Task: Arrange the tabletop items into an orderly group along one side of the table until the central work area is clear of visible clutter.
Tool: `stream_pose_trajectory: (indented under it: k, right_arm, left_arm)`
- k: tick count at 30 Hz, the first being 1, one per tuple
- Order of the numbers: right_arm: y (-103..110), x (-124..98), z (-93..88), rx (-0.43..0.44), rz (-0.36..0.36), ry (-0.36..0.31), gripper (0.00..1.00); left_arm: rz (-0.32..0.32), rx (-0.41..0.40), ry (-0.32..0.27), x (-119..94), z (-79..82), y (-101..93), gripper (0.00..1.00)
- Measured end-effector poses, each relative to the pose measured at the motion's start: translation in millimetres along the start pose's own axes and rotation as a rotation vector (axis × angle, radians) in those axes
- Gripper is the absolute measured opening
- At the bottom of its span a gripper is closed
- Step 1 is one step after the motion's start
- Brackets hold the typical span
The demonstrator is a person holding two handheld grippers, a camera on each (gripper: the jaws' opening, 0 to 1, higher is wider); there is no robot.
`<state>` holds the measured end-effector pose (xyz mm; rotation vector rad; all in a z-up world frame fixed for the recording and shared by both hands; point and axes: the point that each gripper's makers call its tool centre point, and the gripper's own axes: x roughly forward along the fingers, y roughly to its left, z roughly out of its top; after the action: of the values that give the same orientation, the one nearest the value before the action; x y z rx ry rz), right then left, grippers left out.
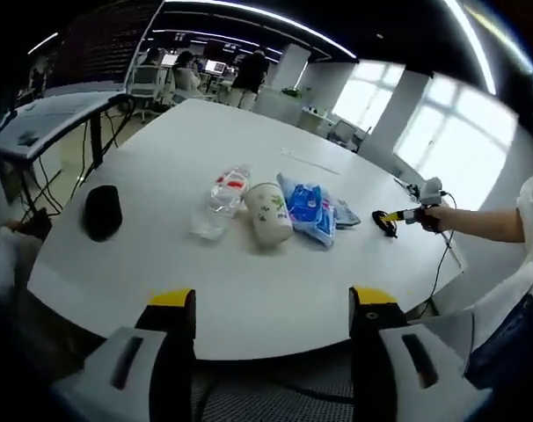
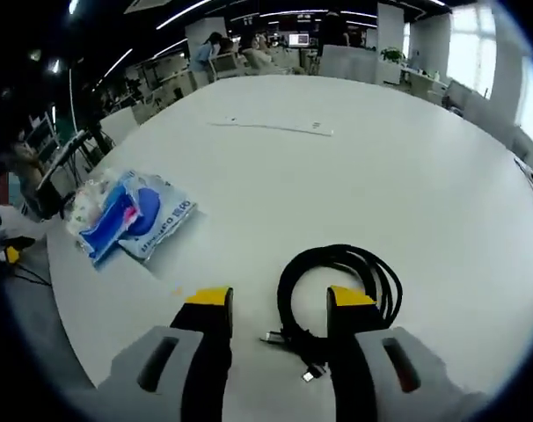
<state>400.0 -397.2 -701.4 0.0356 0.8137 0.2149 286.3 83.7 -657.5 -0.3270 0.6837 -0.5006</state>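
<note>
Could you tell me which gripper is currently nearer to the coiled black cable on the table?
Right. The right gripper sits right over the coiled black cable, jaws open on either side of its near edge. The left gripper is back beyond the table edge, well away from it.

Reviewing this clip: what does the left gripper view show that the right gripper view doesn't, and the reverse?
Left gripper view: a clear water bottle lying on its side, a pale cup beside it, a black object near the table's left edge, and the right hand-held gripper reaching in at a person's arm's end.

Right gripper view: the coiled black cable with its plugs, lying by that hand-held gripper's open jaws, and a thin white strip farther up the table.

Both: the white table and the blue-and-white packet.
</note>
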Motion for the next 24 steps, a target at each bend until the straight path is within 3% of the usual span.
stream_pose_trajectory:
  k: [3,9,16,19,20,24]
  right_arm:
    - [2,-15,-1.7,0.024,0.012,-0.017,0.6]
    - [6,-60,-7.1,0.082,-0.037,-0.071,0.62]
    - [13,-110,-23.4,0.098,-0.078,-0.102,0.63]
    - [9,-119,-25.1,0.114,-0.066,-0.115,0.62]
    - [6,-121,-24.3,0.111,-0.062,-0.118,0.61]
    - [-11,-121,-10.8,0.133,-0.025,-0.187,0.58]
  left_arm:
    - [-0.027,-0.008,-0.02,-2,3.6,-1.4,0.87]
    - [-0.094,0.024,-0.013,-3,1.8,-18.9,0.9]
    - [-0.244,0.152,0.125,1,-20.3,-48.4,0.93]
    - [-0.239,0.184,0.162,4,-23.3,-54.0,0.93]
    - [-0.233,0.178,0.154,5,-20.5,-57.8,0.93]
    - [-0.196,0.042,0.007,21,8.2,-83.5,0.92]
